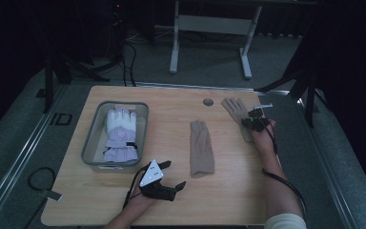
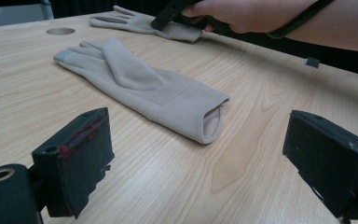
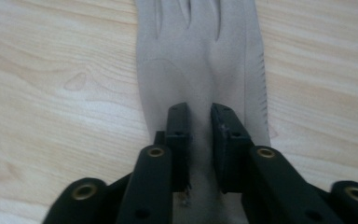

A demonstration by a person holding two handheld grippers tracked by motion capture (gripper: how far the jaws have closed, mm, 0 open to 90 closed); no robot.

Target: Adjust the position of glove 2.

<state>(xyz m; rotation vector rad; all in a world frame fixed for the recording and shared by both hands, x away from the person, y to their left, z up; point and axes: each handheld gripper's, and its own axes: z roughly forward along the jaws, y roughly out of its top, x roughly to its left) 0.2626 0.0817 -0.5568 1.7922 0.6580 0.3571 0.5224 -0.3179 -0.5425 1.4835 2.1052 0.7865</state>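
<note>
While my right hand covers the cuff end of the far beige glove (image 1: pixel 238 114) in the high view, I cannot see there how much cloth sits between the jaws, and the right tongs (image 1: pixel 256 120) themselves read as little more than a dark lump at the glove's wrist. Seen along those tongs (image 3: pixel 200 121), the jaws stand nearly together, a narrow strip of the glove's (image 3: pixel 200 60) cloth pinched up between the pads; the glove's fingertips are cut off at the top edge and its cuff is lost under the tongs' body. My left tongs (image 1: pixel 167 174) hang wide open near the front edge of the table (image 1: pixel 100 200), holding and touching nothing; their own view shows the two pads (image 2: pixel 81 149) well apart over bare wood. Ahead of them lies the second beige glove (image 2: pixel 149 86), flat, cuff opening toward the left tongs and fingers pointing away. The pinched glove runs lengthwise straight out from my right jaws, fingers away from me, slightly slanted toward the table's middle. Beyond my left tongs, off to the side, a clear bin (image 1: pixel 93 138) holds a white and lilac glove (image 1: pixel 120 133), its details too dim to tell.
</note>
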